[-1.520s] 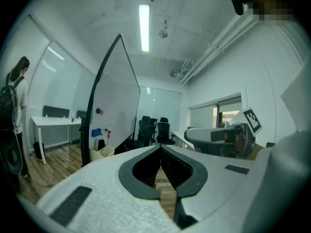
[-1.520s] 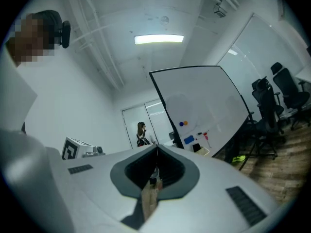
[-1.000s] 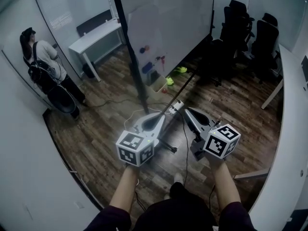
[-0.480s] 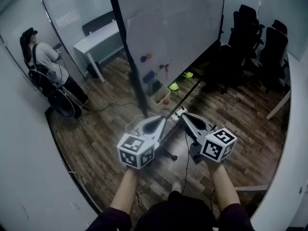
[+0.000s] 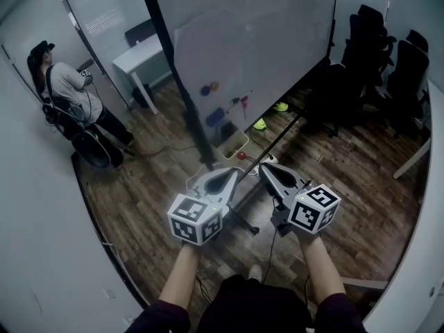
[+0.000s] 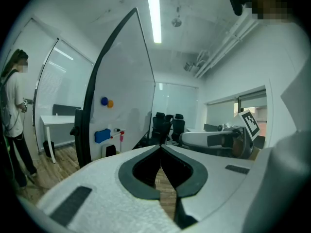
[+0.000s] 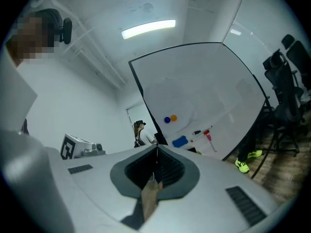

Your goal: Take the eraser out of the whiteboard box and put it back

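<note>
While the left hand-held gripper (image 5: 233, 171) hovers, the eraser (image 5: 214, 117) sits well beyond.

1. The whiteboard (image 5: 257, 33) runs off the head view's top edge.
2. The whiteboard box (image 5: 232, 143) below it, mid-frame, is too small to show its contents.
3. The dark chairs (image 5: 388, 68), upper right, merge together; their number is unclear.
4. The desk (image 5: 137, 50), upper left, is partly behind the board's post.

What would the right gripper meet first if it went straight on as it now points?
Probably the whiteboard, near its dark left edge, left of the blue eraser; depth is unclear.
</note>
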Demonstrator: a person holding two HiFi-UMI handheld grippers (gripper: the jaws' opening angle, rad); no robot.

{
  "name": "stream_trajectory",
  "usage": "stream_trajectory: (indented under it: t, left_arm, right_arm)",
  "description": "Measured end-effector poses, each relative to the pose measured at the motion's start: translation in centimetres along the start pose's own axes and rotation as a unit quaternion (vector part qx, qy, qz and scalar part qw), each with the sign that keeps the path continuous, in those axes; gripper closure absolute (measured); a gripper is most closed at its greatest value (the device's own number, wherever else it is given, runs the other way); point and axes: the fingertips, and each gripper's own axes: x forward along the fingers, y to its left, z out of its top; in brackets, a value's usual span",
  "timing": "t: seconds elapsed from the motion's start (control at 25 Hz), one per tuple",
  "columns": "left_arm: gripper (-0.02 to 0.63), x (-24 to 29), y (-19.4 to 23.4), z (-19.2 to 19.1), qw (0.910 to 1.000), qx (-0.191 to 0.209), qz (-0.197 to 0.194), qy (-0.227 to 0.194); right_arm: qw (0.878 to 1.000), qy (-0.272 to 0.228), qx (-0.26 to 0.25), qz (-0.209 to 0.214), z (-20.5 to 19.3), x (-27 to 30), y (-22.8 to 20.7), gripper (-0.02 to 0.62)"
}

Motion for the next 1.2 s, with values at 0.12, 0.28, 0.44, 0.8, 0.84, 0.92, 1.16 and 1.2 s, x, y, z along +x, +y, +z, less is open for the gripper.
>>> stream_trajectory:
  t: [0.12,0.28,0.44,0.8,0.84,0.92,1.16,1.2]
  left_arm:
    - [0.601,0.6,0.6,0.1,1.0000,0.001,0.005,0.003]
    - [0.601,1.4,1.7,-0.2,0.9999,-0.002,0.009,0.008]
    - [0.601,2.1,2.8,-0.5,0.9998,-0.008,0.010,0.013]
    - [0.601,3.7,5.6,-1.0,0.9996,-0.018,0.012,0.015]
    - [0.601,3.9,5.9,-1.2,0.9996,-0.019,0.011,0.017]
    - [0.601,4.3,6.4,-1.5,0.9995,-0.021,0.010,0.020]
    - [0.601,5.7,8.3,-2.0,0.9992,-0.031,0.006,0.025]
    - [0.601,5.9,8.6,-2.1,0.9991,-0.033,0.005,0.026]
  right_arm:
    - [1.000,0.003,0.006,0.003,-0.1,0.8,-0.7,0.591]
    - [1.000,0.009,0.011,0.004,-0.5,1.8,-1.6,0.591]
    - [1.000,0.011,0.017,0.003,-0.7,2.8,-2.4,0.591]
    - [1.000,0.023,0.021,-0.004,-1.6,5.2,-4.3,0.591]
    - [0.999,0.024,0.022,-0.004,-1.7,5.5,-4.5,0.591]
    - [0.999,0.026,0.023,-0.005,-1.9,6.2,-4.9,0.591]
    - [0.999,0.029,0.024,-0.011,-2.1,8.2,-6.1,0.591]
    - [0.999,0.030,0.025,-0.012,-2.3,8.5,-6.4,0.591]
